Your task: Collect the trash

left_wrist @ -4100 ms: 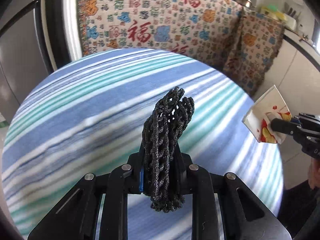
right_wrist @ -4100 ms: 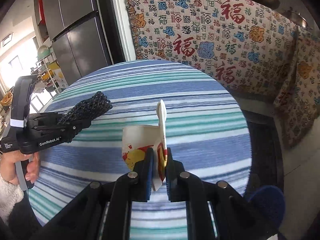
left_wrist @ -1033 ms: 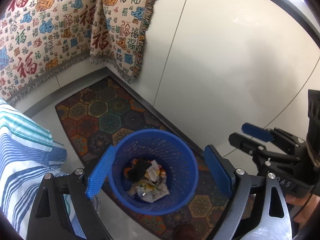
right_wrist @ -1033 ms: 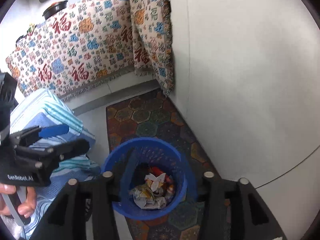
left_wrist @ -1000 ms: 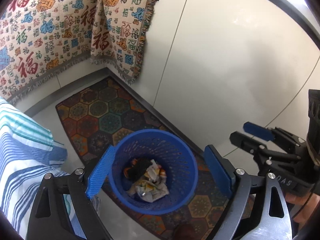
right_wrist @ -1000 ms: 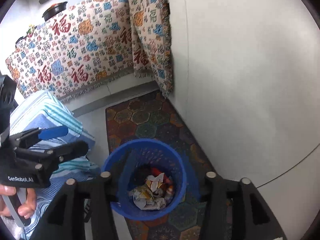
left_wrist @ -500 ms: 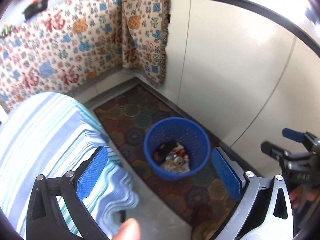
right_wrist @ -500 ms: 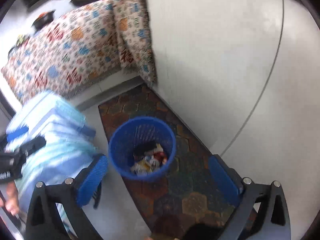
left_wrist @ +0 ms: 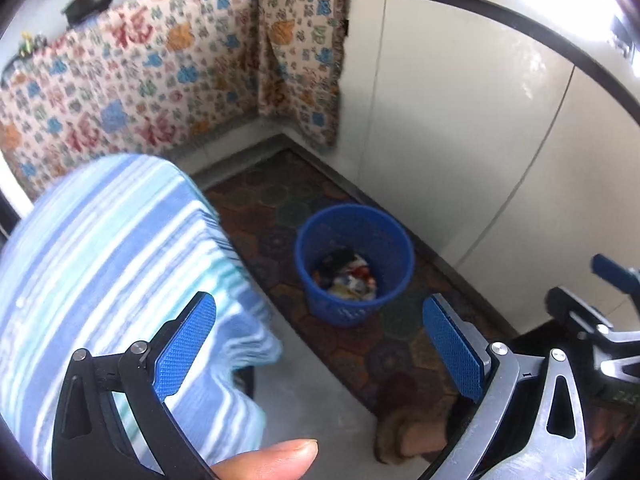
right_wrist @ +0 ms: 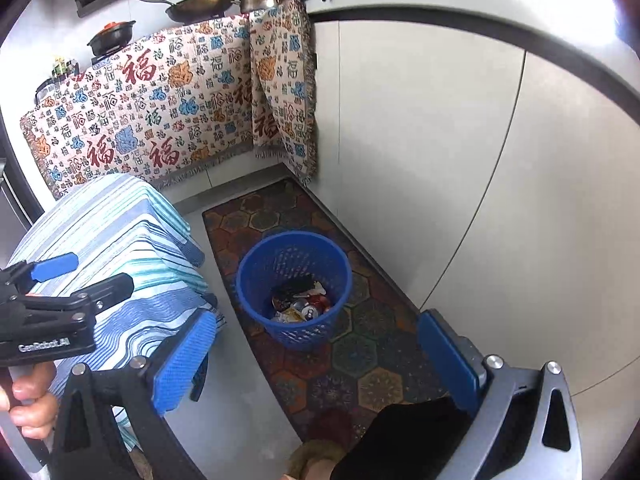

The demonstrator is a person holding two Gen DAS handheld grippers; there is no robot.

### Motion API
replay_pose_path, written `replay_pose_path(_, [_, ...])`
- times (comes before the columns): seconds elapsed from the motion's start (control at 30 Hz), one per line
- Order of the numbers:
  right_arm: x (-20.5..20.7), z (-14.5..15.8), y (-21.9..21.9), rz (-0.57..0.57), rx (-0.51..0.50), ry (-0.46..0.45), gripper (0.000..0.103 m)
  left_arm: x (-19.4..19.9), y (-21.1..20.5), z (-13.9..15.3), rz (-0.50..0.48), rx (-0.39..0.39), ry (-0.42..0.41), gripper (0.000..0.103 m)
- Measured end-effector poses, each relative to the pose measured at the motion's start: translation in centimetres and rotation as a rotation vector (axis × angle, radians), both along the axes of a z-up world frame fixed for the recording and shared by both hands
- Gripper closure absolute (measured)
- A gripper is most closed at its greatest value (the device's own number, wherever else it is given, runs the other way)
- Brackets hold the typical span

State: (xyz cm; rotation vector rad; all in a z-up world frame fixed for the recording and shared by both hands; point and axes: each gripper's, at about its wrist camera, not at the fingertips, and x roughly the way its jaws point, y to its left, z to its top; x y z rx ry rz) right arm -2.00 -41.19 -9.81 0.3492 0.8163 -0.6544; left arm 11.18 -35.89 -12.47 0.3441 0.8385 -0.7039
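A blue mesh waste basket (left_wrist: 354, 264) (right_wrist: 294, 288) stands on the patterned rug near the white cabinets. Crumpled wrappers, a can and a dark net-like piece lie inside it (right_wrist: 300, 304). My left gripper (left_wrist: 320, 344) is open, well above and back from the basket, with nothing between its blue pads. My right gripper (right_wrist: 316, 360) is open too, equally empty, looking down at the basket from a distance. Each gripper shows at the edge of the other's view: the right one (left_wrist: 600, 312), the left one (right_wrist: 60, 284).
A round table with a blue and teal striped cloth (left_wrist: 104, 264) (right_wrist: 116, 240) stands left of the basket. The hexagon-patterned rug (right_wrist: 320, 344) runs along white cabinet fronts (right_wrist: 480, 200). A patterned cloth (right_wrist: 160, 108) drapes the counter behind. A slippered foot (left_wrist: 412, 432) is below.
Both grippers have pulled up and back from right over the basket, which now looks smaller and farther. The table has come into view on the left.
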Motion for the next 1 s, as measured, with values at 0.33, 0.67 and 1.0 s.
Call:
replay_pose_path(0.33, [-0.4,0.7,0.3,-0.004,-0.013,-0.007,0.000,-1.1,0.1,1.0,0.000,0.000,-0.043,0.000])
replay_pose_path(0.67, [-0.5,0.9,0.2,-0.007,-0.019,-0.005,0.000,-1.4,-0.1,1.2,0.000,0.009,-0.048,0.000])
replay_pose_path(1.0, [-0.4,0.6,-0.1,-0.005,-0.014,0.005,0.000,-1.4,-0.2,1.0,-0.009,0.021,-0.040,0.000])
